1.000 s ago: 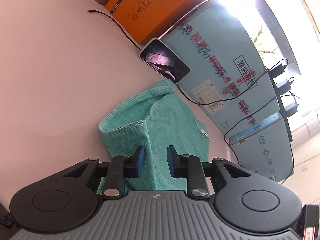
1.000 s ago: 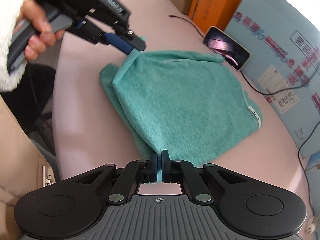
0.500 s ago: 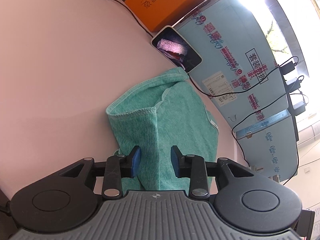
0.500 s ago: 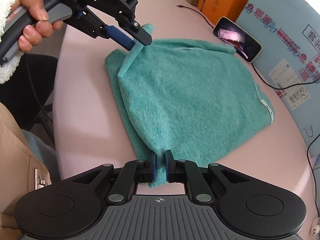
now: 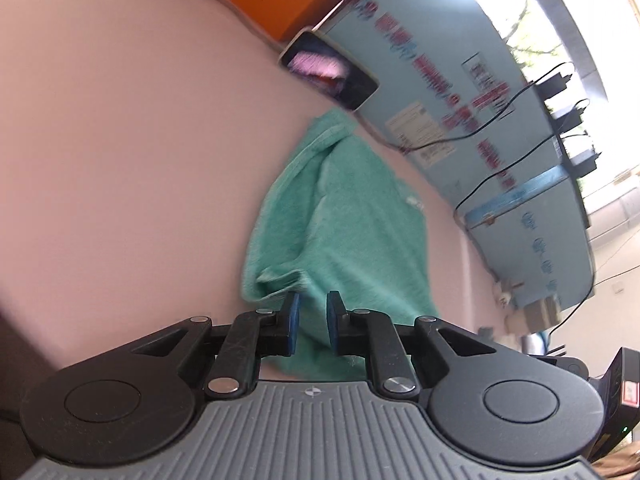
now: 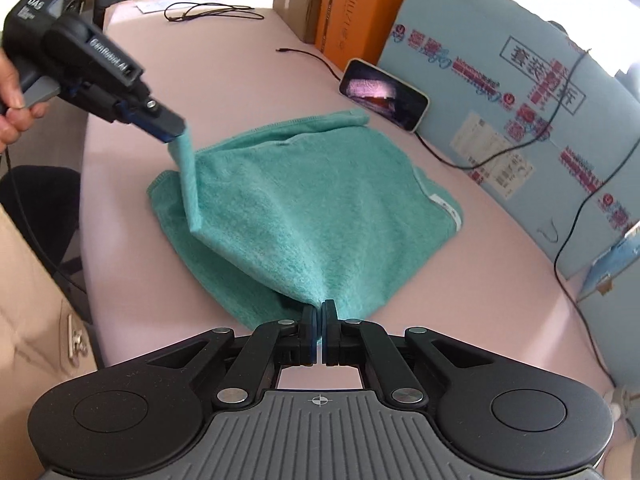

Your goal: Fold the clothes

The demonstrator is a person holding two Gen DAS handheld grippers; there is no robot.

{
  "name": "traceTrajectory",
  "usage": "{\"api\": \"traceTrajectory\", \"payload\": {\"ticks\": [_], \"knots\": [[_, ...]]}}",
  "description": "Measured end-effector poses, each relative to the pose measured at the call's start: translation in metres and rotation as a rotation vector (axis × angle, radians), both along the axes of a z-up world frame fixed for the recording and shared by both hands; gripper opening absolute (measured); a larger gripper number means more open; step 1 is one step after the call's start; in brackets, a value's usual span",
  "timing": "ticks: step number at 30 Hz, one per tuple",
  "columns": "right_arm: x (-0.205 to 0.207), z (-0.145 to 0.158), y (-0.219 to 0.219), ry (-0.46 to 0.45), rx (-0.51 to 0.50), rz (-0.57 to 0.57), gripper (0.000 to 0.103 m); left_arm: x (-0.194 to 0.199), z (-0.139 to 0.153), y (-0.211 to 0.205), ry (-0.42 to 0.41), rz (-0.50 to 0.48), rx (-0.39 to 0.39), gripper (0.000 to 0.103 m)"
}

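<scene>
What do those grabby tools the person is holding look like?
Each is mostly black. The right gripper has two round black discs, jointed black arms with silver screws, a ribbed grey plate with a small crosshair mark, and blue pads on its jaws. The left gripper is black with a grey handle, white lettering along its side, and a thin black cable hanging below the hand.

The left wrist view is smeared: print on the blue board point(image 5: 460, 120) cannot be read, and the phone point(image 5: 328, 74) screen is a pink blur. The towel point(image 5: 340, 232) runs under the left gripper point(image 5: 311, 322) (its near edge hidden). The hand point(image 6: 12, 100) is cut off by the frame.
</scene>
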State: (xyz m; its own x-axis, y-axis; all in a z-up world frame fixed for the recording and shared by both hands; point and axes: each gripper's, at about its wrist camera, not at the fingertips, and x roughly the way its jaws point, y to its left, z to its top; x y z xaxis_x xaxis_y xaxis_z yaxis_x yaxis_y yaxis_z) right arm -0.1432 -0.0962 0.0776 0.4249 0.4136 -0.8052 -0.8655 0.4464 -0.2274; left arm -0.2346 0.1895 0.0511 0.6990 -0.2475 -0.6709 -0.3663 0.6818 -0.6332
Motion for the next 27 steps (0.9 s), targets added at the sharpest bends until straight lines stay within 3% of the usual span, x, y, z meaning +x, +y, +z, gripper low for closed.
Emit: {"api": "traceTrajectory", "payload": {"ticks": [3, 8, 14, 19, 23, 27], "knots": [[0.005, -0.015, -0.004, 0.080, -0.021, -0.046, 0.003, -0.003, -0.007, 0.002, 0.026, 0.016, -0.013, 0.014], [0.018, -0.032, -0.010, 0.175, -0.049, -0.139, 0.005, 0.003, 0.007, -0.001, -0.001, -0.025, 0.071, 0.020], [0.032, -0.034, -0.029, 0.190, -0.077, -0.262, 0.008, 0.009, 0.025, 0.010, -0.048, -0.002, 0.145, 0.025], [0.057, -0.021, -0.057, 0.295, 0.097, -0.442, 0.009, 0.039, 0.037, 0.005, -0.128, -0.057, 0.167, 0.025], [0.074, -0.007, -0.055, 0.303, 0.247, -0.454, 0.009, 0.075, 0.042, -0.020, -0.189, -0.163, 0.194, 0.025], [0.094, 0.000, -0.035, 0.253, 0.298, -0.453, 0.010, 0.113, 0.035, -0.049, -0.194, -0.269, 0.236, 0.025]]}}
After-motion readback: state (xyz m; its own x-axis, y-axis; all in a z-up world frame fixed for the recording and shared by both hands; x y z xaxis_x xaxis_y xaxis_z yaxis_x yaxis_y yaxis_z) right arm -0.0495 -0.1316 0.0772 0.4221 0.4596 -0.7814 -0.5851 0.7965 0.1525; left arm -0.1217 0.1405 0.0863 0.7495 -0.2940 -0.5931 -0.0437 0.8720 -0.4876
